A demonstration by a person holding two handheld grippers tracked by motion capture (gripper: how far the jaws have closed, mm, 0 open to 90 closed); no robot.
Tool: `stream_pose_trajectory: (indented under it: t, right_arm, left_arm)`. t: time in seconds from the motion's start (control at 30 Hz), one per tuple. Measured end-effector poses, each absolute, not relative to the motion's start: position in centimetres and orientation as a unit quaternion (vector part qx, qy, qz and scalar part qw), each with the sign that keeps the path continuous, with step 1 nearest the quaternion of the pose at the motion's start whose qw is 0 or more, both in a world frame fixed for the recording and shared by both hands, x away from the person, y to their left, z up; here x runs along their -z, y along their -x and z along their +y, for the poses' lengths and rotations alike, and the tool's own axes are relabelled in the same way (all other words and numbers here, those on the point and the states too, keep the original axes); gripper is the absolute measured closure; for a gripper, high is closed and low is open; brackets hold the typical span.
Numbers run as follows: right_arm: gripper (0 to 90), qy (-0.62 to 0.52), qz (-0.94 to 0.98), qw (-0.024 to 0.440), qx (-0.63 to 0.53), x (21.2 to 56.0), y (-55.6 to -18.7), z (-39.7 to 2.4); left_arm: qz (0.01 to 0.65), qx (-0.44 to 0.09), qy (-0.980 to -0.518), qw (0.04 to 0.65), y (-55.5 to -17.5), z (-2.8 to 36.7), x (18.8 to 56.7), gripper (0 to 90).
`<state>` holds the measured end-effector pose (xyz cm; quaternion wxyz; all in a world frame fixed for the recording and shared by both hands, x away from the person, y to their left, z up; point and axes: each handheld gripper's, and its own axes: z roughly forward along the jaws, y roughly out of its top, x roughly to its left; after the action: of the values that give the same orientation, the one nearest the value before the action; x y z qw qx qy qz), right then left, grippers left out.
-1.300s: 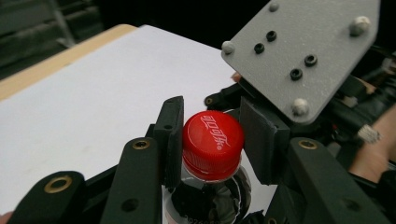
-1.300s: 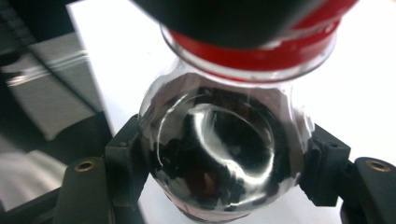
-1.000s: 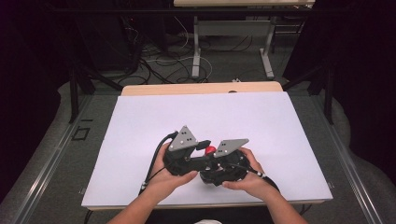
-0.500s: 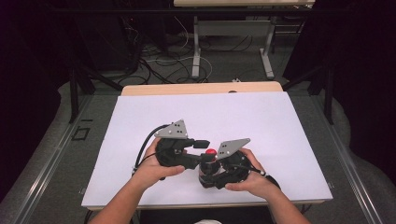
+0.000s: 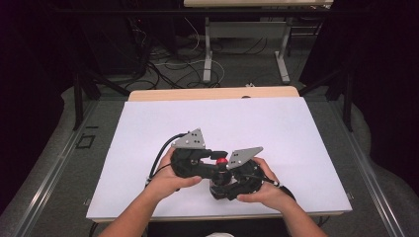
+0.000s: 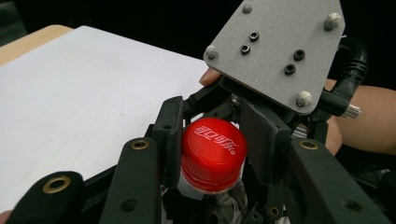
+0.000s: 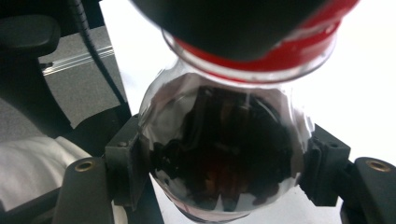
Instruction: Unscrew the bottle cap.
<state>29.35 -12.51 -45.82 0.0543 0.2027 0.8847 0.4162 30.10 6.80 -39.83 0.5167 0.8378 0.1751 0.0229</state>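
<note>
Low over the white worktop (image 5: pixel 276 133), my right claw (image 7: pixel 224 172) clamps the bottle (image 7: pixel 224 154) at its shoulder while my left claw (image 6: pixel 212 140), jaws just closed, pinches the red cap (image 6: pixel 212 151); I should twist squarely and hold the bottle dead steady

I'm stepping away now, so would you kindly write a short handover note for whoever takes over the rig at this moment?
Left gripper: jaws have just closed onto the red screw cap; the pads press its sides.
Right gripper: shut on the clear plastic bottle, clamping its rounded shoulder.
Place: both are held together near the front middle of the white table.
Done: bottle secured, cap gripped.
Left: the cap is on the bottle's neck; probably twist it off next, though I cannot tell how loose it is.
</note>
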Motion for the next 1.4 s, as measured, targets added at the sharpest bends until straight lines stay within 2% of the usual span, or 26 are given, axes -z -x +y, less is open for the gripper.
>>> stream_pose_trajectory:
  t: [0.17,0.27,0.47,0.6,0.77,0.93,1.07,1.3,1.4]
  right_arm:
    - [30.0,-0.222,0.880,0.083,-0.412,45.9,-29.3,-12.2]
    - [30.0,-0.225,0.880,0.089,-0.408,45.8,-29.2,-12.1]
    - [29.9,-0.211,0.881,0.071,-0.419,45.6,-29.3,-12.5]
    - [29.9,-0.203,0.881,0.062,-0.423,45.5,-29.3,-12.6]
    - [29.9,-0.184,0.885,0.045,-0.426,45.3,-29.2,-12.6]
    - [29.9,-0.175,0.886,0.042,-0.427,45.4,-28.9,-12.4]
    - [29.9,-0.183,0.886,0.043,-0.423,45.4,-29.0,-12.4]
    - [29.9,-0.211,0.880,0.080,-0.417,45.5,-29.3,-12.3]
    - [29.9,-0.218,0.882,0.082,-0.410,45.7,-29.3,-12.3]
  left_arm:
    - [0.236,-0.090,-0.826,0.504,-28.5,6.0,39.7,61.8]
    - [0.247,-0.100,-0.826,0.497,-28.1,5.8,39.6,61.5]
    - [0.227,-0.061,-0.829,0.508,-28.7,7.1,39.0,54.2]
    - [0.188,-0.028,-0.835,0.516,-29.1,8.1,38.8,51.8]
    - [0.138,0.030,-0.844,0.517,-30.4,8.5,39.1,51.8]
    - [0.126,0.032,-0.850,0.511,-30.6,8.1,39.4,59.2]
    - [0.150,0.003,-0.847,0.510,-30.1,7.8,39.5,61.2]
    - [0.243,-0.096,-0.828,0.497,-27.7,6.3,39.5,61.6]
    - [0.249,-0.089,-0.829,0.492,-27.9,6.2,39.6,61.2]
